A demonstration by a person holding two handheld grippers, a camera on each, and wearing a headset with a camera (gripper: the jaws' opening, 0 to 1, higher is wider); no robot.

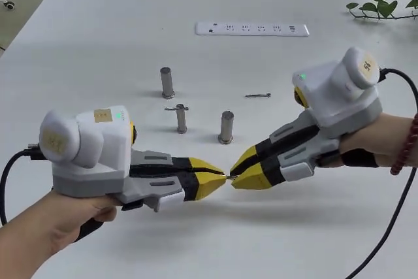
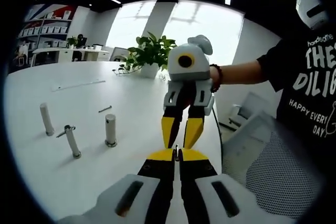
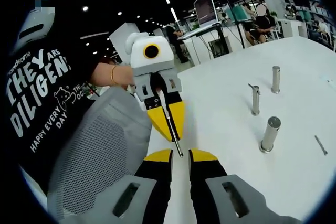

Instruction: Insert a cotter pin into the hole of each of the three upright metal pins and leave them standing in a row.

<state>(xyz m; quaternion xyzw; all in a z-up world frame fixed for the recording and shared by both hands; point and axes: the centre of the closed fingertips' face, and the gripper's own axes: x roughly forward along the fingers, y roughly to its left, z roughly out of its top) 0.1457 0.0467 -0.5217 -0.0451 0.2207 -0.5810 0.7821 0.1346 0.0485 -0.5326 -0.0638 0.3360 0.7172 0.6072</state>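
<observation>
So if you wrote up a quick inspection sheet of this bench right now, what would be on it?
Surface: white table.
Job's things: middle pin has a fitted cotter pin through it; far pin and near pin stand without one; loose cotter pin lies flat.
Clutter: power strip.
Grippers: left gripper has its jaws shut on the held cotter pin; right gripper has its jaws slightly apart at the pin's free end.
Cables: left cable and right cable, both black.
Surroundings: plant; office behind.
</observation>
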